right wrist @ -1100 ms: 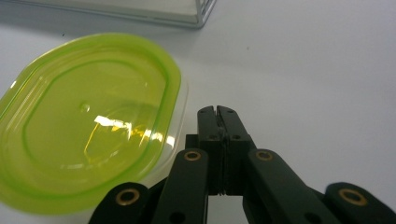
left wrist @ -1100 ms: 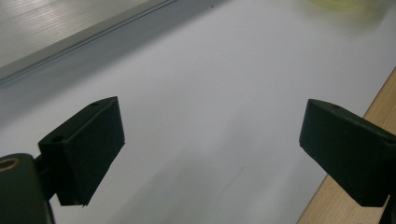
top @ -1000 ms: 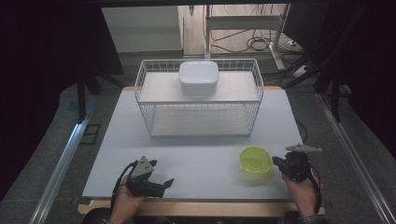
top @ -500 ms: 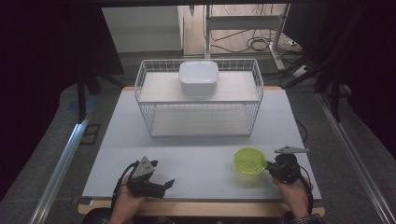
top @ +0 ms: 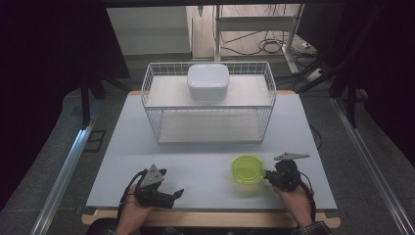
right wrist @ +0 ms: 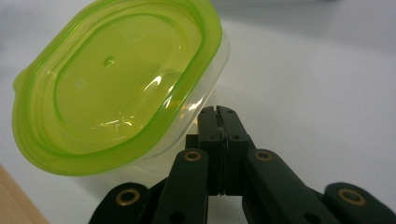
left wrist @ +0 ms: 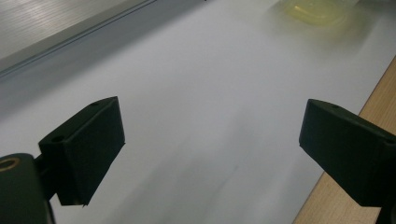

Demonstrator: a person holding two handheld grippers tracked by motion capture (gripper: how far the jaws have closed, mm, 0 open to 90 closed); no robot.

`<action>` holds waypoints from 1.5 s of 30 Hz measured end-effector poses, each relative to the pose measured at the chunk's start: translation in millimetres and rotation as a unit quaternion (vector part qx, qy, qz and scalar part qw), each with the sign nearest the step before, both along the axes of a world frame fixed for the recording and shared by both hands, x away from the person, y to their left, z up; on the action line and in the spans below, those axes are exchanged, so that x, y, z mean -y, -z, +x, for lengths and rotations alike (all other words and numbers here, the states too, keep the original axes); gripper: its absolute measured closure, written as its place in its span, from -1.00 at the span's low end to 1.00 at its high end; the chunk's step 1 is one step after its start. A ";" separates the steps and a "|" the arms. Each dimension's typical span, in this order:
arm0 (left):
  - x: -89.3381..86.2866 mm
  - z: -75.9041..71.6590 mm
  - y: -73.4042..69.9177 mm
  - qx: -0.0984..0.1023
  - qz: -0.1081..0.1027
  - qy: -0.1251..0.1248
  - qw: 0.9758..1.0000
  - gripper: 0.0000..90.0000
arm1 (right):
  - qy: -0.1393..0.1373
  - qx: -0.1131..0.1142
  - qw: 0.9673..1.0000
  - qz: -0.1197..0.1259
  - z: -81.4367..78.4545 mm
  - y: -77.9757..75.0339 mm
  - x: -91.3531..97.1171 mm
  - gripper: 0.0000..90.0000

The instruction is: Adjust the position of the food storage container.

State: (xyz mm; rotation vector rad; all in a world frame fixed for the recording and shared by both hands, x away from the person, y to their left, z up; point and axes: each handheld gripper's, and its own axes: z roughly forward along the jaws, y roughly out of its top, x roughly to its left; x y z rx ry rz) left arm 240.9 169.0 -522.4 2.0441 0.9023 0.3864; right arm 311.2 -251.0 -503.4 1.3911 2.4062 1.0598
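High view: green-lidded container (top: 247, 169) sits lower right of centre on the table (top: 205, 161), lid up, long axis unclear. Right gripper (top: 267, 174) pressed together, touching its right side; left gripper (top: 172, 188) spread, empty.

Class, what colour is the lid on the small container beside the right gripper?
Bright translucent yellow-green lid on a clear container; the right gripper view shows it best.

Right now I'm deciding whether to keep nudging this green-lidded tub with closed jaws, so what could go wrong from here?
The right gripper is shut with nothing between its jaws, its tips against the side of the green-lidded tub. The tub already sits tilted in the right gripper view, so more pushing may tip it over or make it slide off line. The left gripper is open and far off, so it likely cannot steady the tub.
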 end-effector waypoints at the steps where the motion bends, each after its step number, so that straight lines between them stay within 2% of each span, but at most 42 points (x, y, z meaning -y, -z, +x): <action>1: 0.2 0.0 0.1 0.000 0.000 0.000 1.000 -0.86 | -0.006 -0.005 1.000 0.005 1.0 0.5 -3.0 0.99; 7: 1.0 0.2 0.4 -0.001 0.001 0.001 1.000 -0.86 | -0.025 -0.012 0.999 0.023 5.7 4.0 -20.2 0.99; 20: 2.6 0.7 1.1 -0.003 0.003 0.003 1.000 -0.86 | -0.064 -0.008 0.998 0.027 10.2 8.2 -54.9 0.99; 33: 3.9 0.5 1.4 -0.003 0.005 0.005 1.000 -0.86 | -0.088 -0.018 0.995 0.044 19.7 11.6 -83.4 0.99; 37: 4.0 0.2 1.2 -0.003 0.005 0.006 1.000 -0.86 | -0.103 -0.014 0.994 0.040 22.9 12.5 -94.4 0.99; 45: 4.5 0.0 1.0 -0.004 0.006 0.008 1.000 -0.86 | -0.109 -0.007 0.993 0.040 31.9 12.8 -107.2 0.98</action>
